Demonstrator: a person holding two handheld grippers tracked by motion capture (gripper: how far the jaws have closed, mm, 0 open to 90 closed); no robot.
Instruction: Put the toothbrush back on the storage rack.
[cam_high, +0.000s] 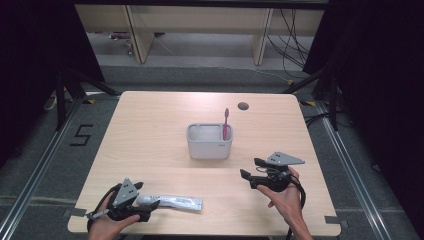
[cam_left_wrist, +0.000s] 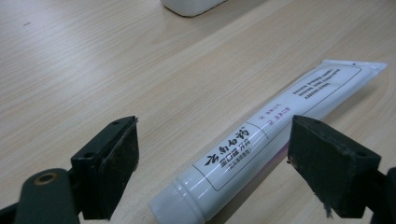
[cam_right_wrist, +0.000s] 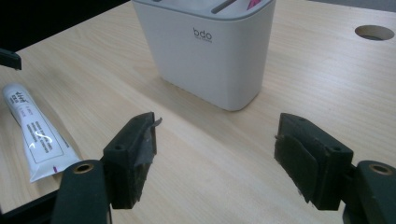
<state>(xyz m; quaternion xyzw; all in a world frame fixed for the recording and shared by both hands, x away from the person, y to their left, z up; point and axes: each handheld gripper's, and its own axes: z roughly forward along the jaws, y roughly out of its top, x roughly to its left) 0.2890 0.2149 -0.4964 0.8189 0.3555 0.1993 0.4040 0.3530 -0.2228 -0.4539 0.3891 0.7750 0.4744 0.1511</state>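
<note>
High view: a light wooden table (cam_high: 150, 130) is being shown from above, with a white toothpaste tube (cam_high: 172, 201) lying flat near its front edge, toward the left. The left gripper (cam_high: 150, 195) is being held low at the tube's cap end by the person's left hand (cam_high: 107, 225); its jaws are being kept apart on either side of the tube, and no pad is being pressed against it. A white holder (cam_high: 209, 145) is being displayed near the table's middle, with a pink toothbrush (cam_high: 226, 122) standing upright in its right-hand compartment. The right gripper (cam_high: 251, 170) is being held by the right hand (cam_high: 286, 200) to the right of the holder and a little nearer the front, well apart from the tube, pointing left. Left gripper view: the tube (cam_left_wrist: 261, 140) is being seen lying slantwise on the wood between the two black jaws, cap end nearest the camera, with clear gaps being left between it and each pad. Right gripper view: the jaws are being held wide apart with nothing but bare table between them; the holder (cam_right_wrist: 210, 56) is being framed just ahead, and the tube (cam_right_wrist: 39, 135) is being caught at the left edge. A round hole (cam_right_wrist: 373, 31) in the tabletop is being recorded beyond the holder.
</note>
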